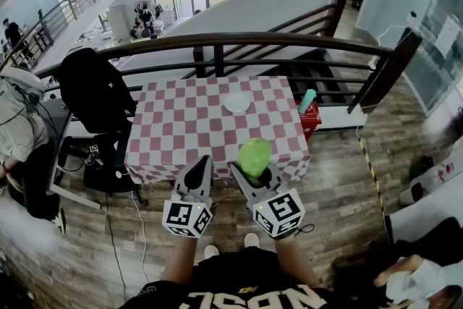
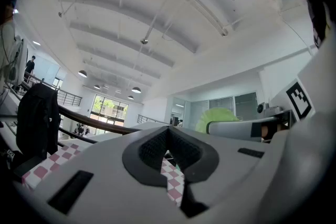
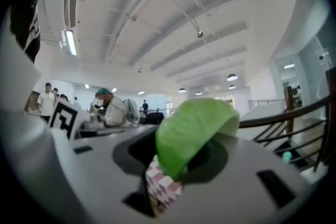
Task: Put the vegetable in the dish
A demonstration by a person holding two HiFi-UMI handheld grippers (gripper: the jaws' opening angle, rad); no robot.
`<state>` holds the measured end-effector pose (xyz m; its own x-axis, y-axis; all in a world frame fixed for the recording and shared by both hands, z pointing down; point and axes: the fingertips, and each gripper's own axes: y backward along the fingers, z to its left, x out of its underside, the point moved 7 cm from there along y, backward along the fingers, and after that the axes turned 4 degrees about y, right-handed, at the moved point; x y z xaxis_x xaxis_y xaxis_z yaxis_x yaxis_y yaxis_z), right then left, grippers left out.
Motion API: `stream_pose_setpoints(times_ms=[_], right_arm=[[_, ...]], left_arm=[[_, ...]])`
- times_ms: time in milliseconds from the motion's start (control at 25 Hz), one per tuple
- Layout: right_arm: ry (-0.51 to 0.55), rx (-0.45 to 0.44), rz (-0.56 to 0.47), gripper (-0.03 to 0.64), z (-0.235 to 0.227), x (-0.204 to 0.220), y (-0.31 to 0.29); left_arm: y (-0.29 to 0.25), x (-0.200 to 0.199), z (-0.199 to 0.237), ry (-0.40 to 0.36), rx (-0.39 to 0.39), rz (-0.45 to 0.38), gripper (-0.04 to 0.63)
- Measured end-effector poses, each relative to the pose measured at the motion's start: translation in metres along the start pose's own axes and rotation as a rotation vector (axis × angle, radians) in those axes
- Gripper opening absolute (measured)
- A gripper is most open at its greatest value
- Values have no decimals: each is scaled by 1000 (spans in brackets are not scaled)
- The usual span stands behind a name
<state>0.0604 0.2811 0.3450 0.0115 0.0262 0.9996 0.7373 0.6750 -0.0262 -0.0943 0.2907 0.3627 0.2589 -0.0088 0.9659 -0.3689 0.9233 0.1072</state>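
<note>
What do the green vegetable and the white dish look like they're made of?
The vegetable looks like a plastic or rubber replica: smooth, evenly bright green, matte. The dish may be ceramic or plastic: plain smooth white, too small to tell which.

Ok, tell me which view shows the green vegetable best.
The right gripper view: the vegetable fills the middle, clamped in the right gripper. The head view shows it small, over the near edge of the checked table. The left gripper view catches only a pale green sliver behind a jaw.
</note>
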Motion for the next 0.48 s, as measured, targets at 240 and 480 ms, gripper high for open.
stream_pose_setpoints(times_ms=[240,480], right_arm=[[82,-76,-5,143,-1,1,-3],[-1,-14,8,143,-22,11,-1]], left_arm=[[-12,9,-6,5,-8,10,18],[-16,19,-6,41,-41,20,20]])
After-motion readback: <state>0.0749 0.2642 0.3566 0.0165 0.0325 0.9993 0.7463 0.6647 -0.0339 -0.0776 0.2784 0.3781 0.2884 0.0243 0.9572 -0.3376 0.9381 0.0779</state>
